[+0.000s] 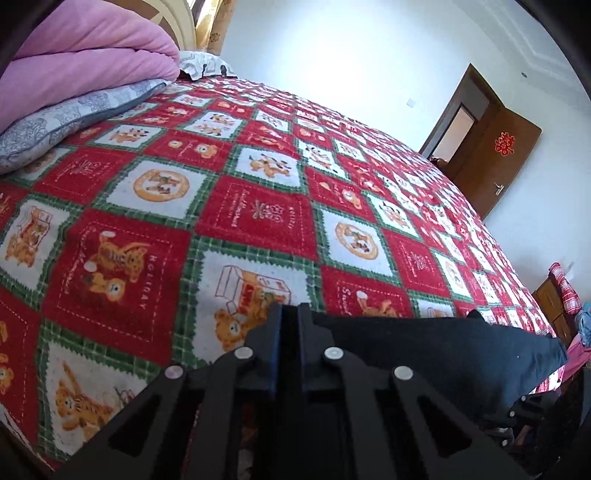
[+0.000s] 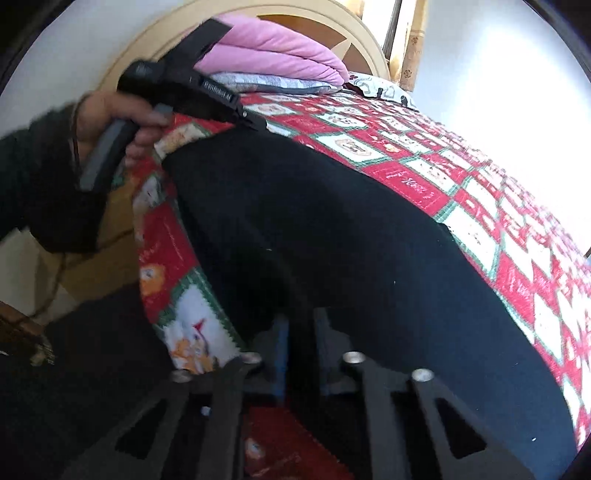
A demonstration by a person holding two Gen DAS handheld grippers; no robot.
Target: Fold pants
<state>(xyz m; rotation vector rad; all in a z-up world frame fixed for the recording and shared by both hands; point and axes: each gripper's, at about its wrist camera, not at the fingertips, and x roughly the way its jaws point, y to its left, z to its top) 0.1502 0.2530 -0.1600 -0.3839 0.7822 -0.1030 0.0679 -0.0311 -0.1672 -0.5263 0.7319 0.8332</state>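
The black pants [image 2: 351, 229] lie along the near edge of the bed, spread flat over the red patchwork blanket [image 2: 461, 177]. In the left wrist view they [image 1: 443, 350] stretch to the right from my left gripper [image 1: 290, 314], whose jaws are shut on the pants' edge. The right wrist view shows that left gripper [image 2: 255, 123] at the pants' far end, held by a hand. My right gripper [image 2: 301, 325] is at the pants' near end, its fingers close together with black cloth between them.
A folded pink quilt [image 1: 85, 55] and a grey pillow [image 1: 66, 118] lie at the head of the bed by the headboard [image 2: 354, 33]. An open brown door [image 1: 495, 158] is in the far wall. A wooden nightstand [image 1: 554, 302] stands beyond the bed.
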